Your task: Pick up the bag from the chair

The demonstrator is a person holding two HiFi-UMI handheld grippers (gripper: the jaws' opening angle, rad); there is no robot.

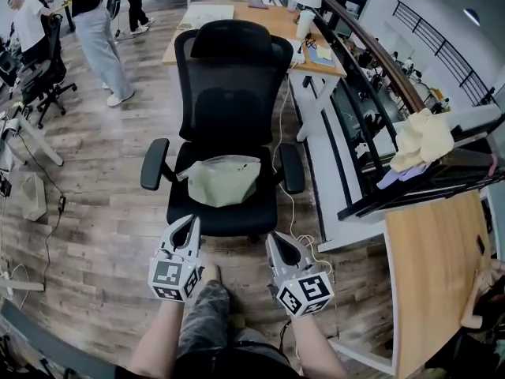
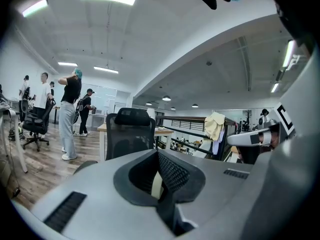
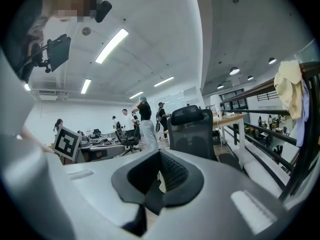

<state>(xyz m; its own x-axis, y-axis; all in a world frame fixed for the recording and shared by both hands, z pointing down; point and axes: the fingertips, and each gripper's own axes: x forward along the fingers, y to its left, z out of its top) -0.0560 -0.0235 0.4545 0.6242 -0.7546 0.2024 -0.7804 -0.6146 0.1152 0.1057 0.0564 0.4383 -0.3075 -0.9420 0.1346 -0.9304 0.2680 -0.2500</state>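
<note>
Left gripper (image 1: 192, 221) and right gripper (image 1: 274, 238): both clenched, jaws pressed together, nothing between them. Held side by side and low, aimed at the front edge of the black office chair (image 1: 237, 216), near it but not touching.

Just beyond the jaws, on the middle of the seat: the waist bag (image 1: 225, 179), pale khaki, lying flat, well apart from both grippers. One strap end trails toward the left armrest (image 1: 154, 164).

Likely handling: soft fabric, light, neither fragile nor slippery. Bound to sag and fold once lifted, with no stiff edge to bear against. Best taken along the upper seam of the pouch, where the cloth bunches thick enough for a firm pinch, or on the strap close to the body. A hold far out on the strap would probably leave the pouch swinging. Needs the jaws opened first. One gripper at each end of the pouch would keep it level.

Farther back: mesh backrest and headrest, then a wooden desk (image 1: 264, 20). To the right, a dark railing (image 1: 371, 46) with a pale yellow cloth (image 1: 424, 139) draped over it. Farthest, at upper left, people standing (image 1: 101, 34).
</note>
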